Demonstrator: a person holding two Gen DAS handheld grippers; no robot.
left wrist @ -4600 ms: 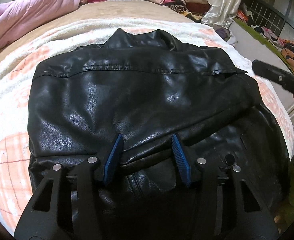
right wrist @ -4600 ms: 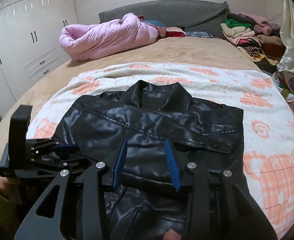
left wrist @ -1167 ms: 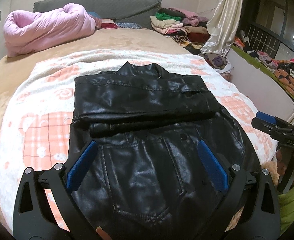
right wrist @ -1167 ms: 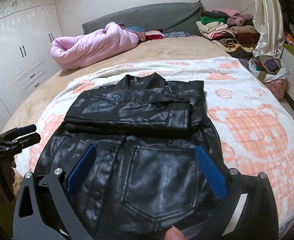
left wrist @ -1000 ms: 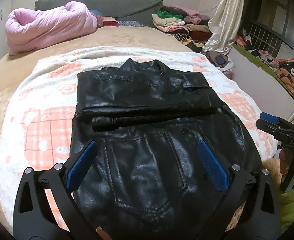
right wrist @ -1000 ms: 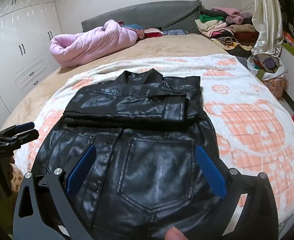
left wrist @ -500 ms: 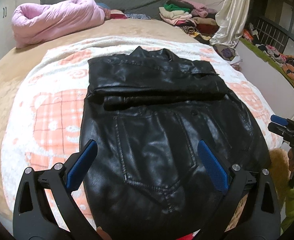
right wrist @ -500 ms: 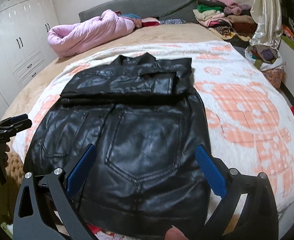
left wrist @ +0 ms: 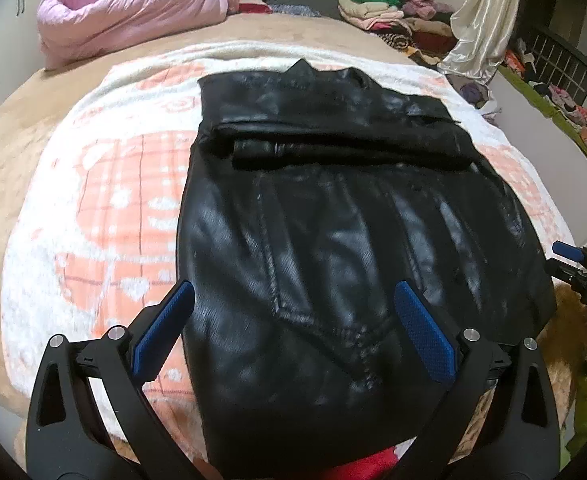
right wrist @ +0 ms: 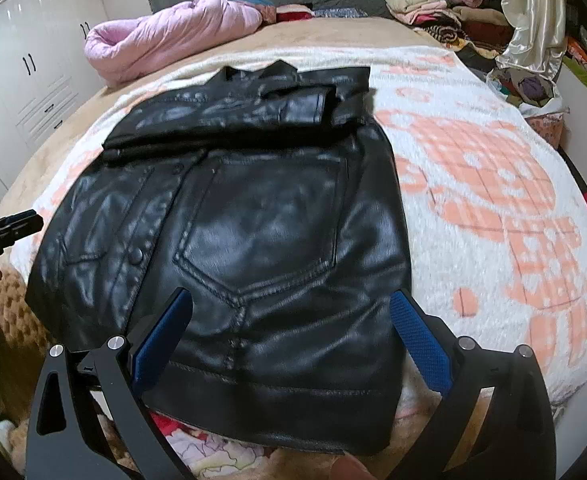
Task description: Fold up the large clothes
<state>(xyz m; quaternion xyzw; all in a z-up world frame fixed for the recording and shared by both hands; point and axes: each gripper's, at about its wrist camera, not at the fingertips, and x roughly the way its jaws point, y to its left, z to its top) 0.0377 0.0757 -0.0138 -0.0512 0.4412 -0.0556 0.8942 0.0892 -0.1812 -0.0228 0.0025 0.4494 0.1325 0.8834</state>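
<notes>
- Blue ribbed pads line both tools. The left gripper (left wrist: 291, 328) has its jaws spread wide and grasping nothing, poised above the lower half of the jacket. The right gripper (right wrist: 291, 334) is likewise splayed and empty, over the hem end.
- Judgement: both are released and held clear of the garment, apparently to line up on the hem corners for the next fold. No contact with the leather is visible.
- One black leather jacket (right wrist: 253, 232) lies flat on the blanket, collar toward the headboard, hem reaching the near edge of the bed. The sleeves are laid across the chest as a band just below the collar, which narrows the garment to a rectangle. Judged from this, the sleeve stage is done and the hem-to-collar fold remains.
- One patch pocket shows clearly in the right view. A snap placket runs beside it.
- One white blanket (right wrist: 493, 184) with orange check figures serves as the working surface.
- One pink duvet (right wrist: 165, 36) is bundled near the headboard, well apart from the jacket.
- One stack of folded clothes (left wrist: 393, 12) sits at the far right corner, beside a pale curtain (left wrist: 481, 24). The item count within the stack cannot be told.
- Count of grippers: two, each glimpsed at the margin of the other's view.
</notes>
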